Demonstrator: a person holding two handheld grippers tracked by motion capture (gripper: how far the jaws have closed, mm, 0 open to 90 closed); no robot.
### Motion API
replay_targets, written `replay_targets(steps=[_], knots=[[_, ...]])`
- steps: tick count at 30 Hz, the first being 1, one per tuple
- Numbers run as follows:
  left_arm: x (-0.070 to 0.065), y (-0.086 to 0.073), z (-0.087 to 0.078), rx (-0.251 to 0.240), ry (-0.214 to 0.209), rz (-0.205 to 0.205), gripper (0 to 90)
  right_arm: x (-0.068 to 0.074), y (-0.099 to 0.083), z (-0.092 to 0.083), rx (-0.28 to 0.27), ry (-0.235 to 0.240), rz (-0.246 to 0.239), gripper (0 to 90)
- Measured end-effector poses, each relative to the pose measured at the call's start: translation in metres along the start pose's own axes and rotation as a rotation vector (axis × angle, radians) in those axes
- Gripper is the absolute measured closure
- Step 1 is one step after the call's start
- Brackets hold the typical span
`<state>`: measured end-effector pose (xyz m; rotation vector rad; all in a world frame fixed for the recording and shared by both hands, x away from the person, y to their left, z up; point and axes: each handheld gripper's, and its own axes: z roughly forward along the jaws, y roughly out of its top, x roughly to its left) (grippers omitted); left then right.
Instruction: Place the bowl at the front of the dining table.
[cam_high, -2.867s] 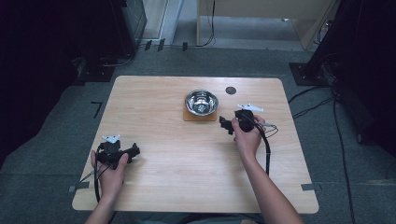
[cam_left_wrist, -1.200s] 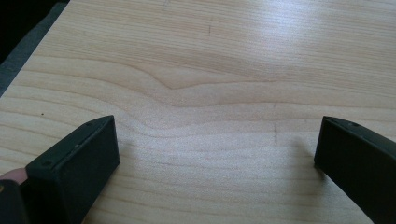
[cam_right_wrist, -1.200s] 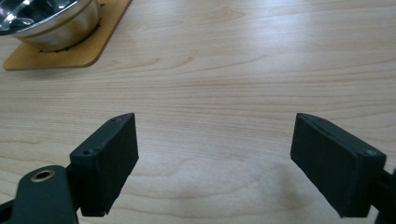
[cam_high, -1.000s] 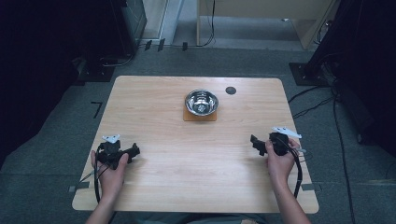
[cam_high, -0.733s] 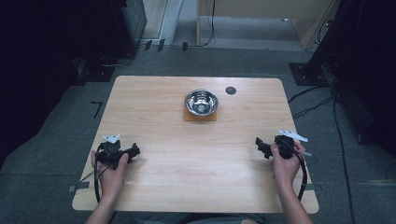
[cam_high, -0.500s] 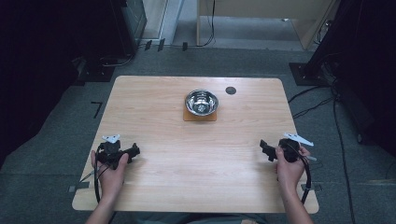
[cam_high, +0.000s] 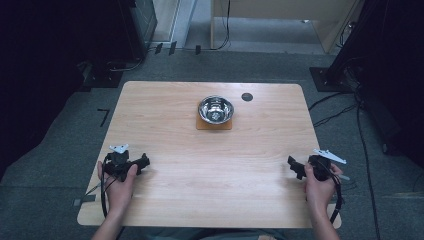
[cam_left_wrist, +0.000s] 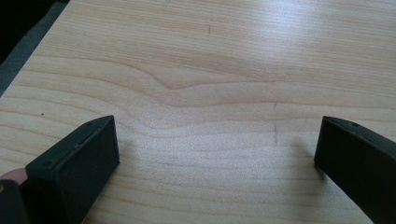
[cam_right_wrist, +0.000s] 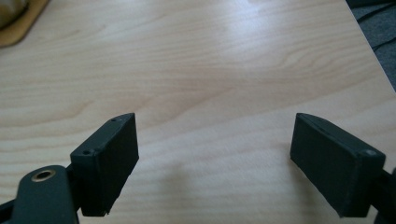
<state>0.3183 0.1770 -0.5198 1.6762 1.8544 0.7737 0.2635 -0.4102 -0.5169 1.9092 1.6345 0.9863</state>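
On the wooden table (cam_high: 210, 165), both grippers rest near the front corners. Left gripper (cam_high: 142, 162) and right gripper (cam_high: 295, 167) point inward, jaws apart on nothing.

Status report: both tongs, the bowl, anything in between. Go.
Left tongs open, empty, low over near left table. Right tongs open, empty, near right edge. Metal bowl on its brown mat, far centre, untouched. Bare wood between.

Bowl (cam_high: 215, 109) on mat (cam_high: 214, 124), far centre of table (cam_high: 210, 195) (claws apart, near corners).
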Motion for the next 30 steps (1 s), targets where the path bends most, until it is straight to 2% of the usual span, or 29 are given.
replay_targets(steps=[3, 7, 10, 15, 30], knots=[[0.0, 0.0, 0.0, 0.0, 0.0, 0.0, 0.0, -0.001, -0.004, -0.001, 0.006, -0.007, -0.004, 15.4], [0.0, 0.0, 0.0, 0.0, 0.0, 0.0, 0.0, 0.0, -0.009, -0.005, 0.011, -0.028, -0.041, 15.3], [0.0, 0.0, 0.0, 0.0, 0.0, 0.0, 0.0, 0.004, -0.019, -0.008, -0.001, -0.088, -0.12, 15.3], [0.0, 0.0, 0.0, 0.0, 0.0, 0.0, 0.0, 0.011, -0.025, -0.011, 0.015, -0.128, -0.163, 15.1], [-0.002, 0.0, 0.0, 0.001, 0.001, -0.002, 0.0, 0.013, -0.025, -0.012, 0.015, -0.135, -0.157, 15.0]])
